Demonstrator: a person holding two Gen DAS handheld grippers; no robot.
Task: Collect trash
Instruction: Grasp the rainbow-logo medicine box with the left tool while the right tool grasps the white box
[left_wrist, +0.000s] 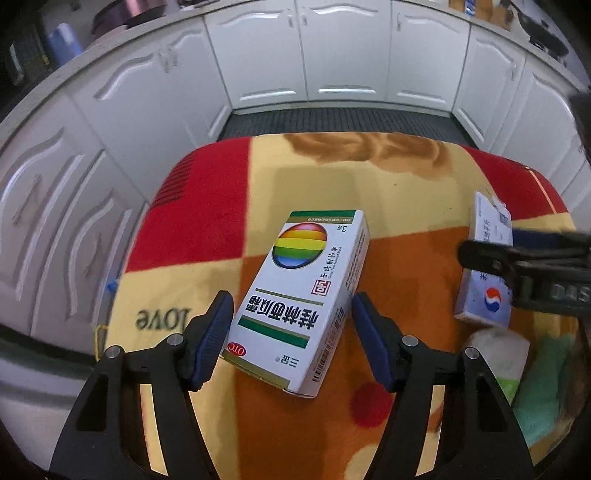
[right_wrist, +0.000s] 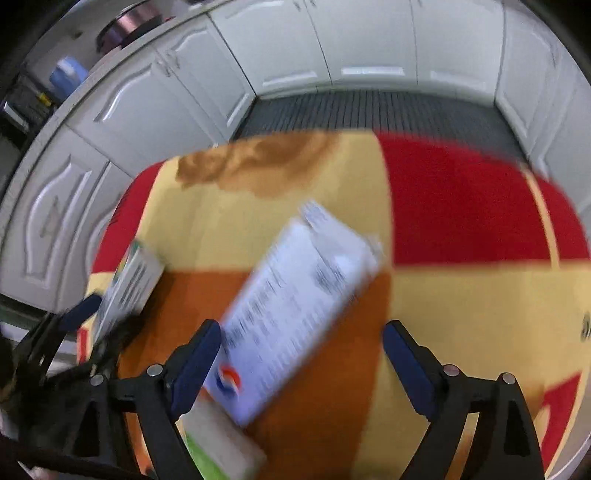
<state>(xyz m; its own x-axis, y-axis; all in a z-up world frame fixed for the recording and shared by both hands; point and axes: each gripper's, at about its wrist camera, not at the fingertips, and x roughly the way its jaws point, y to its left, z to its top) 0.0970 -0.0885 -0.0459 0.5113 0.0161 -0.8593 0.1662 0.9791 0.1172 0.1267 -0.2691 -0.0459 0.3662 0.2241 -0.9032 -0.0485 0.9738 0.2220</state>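
Trash is uncollected: the rainbow box (left_wrist: 301, 299) lies on the blanket (left_wrist: 207, 229) between the spread left gripper (left_wrist: 291, 339), untouched. The blue box (right_wrist: 295, 310) lies nearby inside the spread right gripper (right_wrist: 301, 363). Both grabs remain.

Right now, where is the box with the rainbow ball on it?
In the left wrist view, the rainbow box lies on the blanket between the open left gripper's fingers.
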